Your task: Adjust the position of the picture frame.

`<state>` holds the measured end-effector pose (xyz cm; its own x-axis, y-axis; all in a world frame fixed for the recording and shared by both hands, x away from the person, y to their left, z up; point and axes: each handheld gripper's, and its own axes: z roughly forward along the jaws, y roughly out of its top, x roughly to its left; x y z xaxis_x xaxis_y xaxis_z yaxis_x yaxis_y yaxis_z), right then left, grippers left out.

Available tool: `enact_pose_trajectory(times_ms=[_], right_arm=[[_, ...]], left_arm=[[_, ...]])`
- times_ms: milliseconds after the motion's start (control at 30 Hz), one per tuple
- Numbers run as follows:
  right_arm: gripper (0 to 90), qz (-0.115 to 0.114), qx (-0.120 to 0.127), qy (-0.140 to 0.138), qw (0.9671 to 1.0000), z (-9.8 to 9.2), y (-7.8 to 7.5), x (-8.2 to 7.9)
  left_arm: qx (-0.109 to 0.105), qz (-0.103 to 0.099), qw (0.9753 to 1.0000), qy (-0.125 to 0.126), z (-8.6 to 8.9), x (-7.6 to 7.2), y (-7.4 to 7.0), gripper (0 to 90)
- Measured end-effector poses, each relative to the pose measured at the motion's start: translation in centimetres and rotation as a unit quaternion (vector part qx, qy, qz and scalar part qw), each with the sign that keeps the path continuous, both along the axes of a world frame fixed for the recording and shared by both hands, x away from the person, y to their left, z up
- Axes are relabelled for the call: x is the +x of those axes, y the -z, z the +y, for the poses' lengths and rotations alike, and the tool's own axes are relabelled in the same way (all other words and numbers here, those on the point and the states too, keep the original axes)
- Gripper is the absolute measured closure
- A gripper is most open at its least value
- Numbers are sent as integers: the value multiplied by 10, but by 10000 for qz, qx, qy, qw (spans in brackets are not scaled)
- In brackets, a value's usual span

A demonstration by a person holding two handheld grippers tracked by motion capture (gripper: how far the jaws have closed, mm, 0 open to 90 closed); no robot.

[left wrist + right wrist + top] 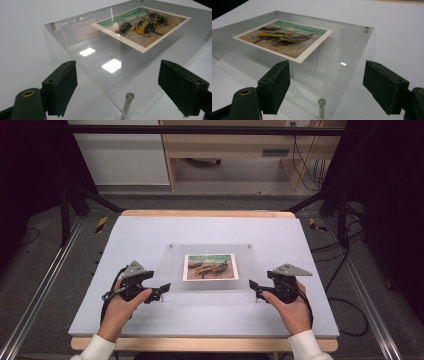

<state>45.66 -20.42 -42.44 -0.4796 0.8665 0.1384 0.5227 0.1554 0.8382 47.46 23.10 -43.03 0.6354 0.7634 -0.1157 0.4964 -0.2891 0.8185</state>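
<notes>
One clear acrylic frame (212,267), rectangular, glossy, raised on short metal standoff posts (127,100) at its corners, lay at the centre of a pale matte tabletop (150,235) edged in light wood. Sandwiched in it was one printed picture (210,266), white-bordered, showing painted boats on a sandy shore under a green band. The left gripper (159,292), black with padded rectangular jaws and a grey three-cornered plate on top, was held in the person's left hand (122,307) at the frame's near left corner, pointing inward across the table; its jaws stood wide apart and held nothing, the corner of the acrylic lying between and ahead of them. The right gripper (254,287), of the same make, sat in the right hand (290,305) at the near right corner, mirrored toward the left one, its jaws likewise spread wide and empty. Both forearms entered from the table's near edge in white sleeves (97,350). The high view gave the symmetrical placing of both tools. The left gripper view added bright rectangular light reflections (111,65) on the acrylic and the near post's slotted head; the right gripper view added a near corner post (321,107) seen through the sheet's edge, and a far post (366,29).
</notes>
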Motion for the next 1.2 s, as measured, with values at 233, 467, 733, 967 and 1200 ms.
enact_pose_trajectory(times_ms=[233,467,733,967,1200], right_arm=[[253,470,37,-136,9988,6,10,21],[237,712,160,-68,9973,5,17,22],[201,863,404,-100,9954,4,19,20],[163,1019,466,-93,9937,5,20,21],[148,1284,668,-32,9895,4,22,25]], left_arm=[[-22,265,9996,-24,-2,10,4,178],[-272,611,9977,-133,-1,15,11,186],[-521,873,9948,-113,-4,17,14,160],[-674,1028,9924,-98,-3,18,18,123],[-821,1207,9892,-97,-2,21,21,104]])
